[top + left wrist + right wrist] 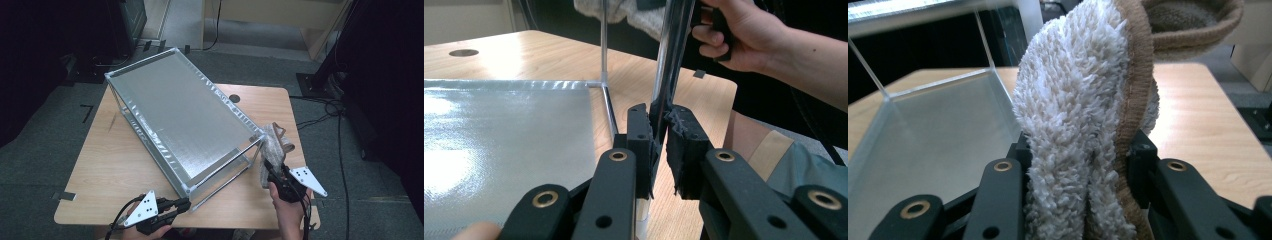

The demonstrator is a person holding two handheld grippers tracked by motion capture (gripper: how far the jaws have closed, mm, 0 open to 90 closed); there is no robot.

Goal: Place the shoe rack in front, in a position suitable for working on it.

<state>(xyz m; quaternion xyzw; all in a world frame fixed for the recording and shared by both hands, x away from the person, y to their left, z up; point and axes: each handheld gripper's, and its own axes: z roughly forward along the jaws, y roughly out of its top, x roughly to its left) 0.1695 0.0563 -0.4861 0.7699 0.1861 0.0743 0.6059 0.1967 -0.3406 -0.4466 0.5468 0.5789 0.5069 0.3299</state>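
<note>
A silver metal rack (180, 112) with two flat shelves stands slantwise on the wooden table (115, 165). My left gripper (184, 204) is at the rack's near corner, shut on the upright chrome post (671, 60); the pads (684, 140) press it from both sides. To the right of the rack, my right gripper (270, 170) holds up a beige slipper (274, 140) with a white fleecy lining (1078, 110) and brown trim. Its jaws are shut on the slipper's lower part, beside the rack's right corner.
The rack's lower shelf (933, 130) is a bare silver sheet. The person's right hand (744, 35) shows behind the post in the left gripper view. A round cable hole (235, 98) sits at the table's far edge. Cables (340, 130) run over the grey floor.
</note>
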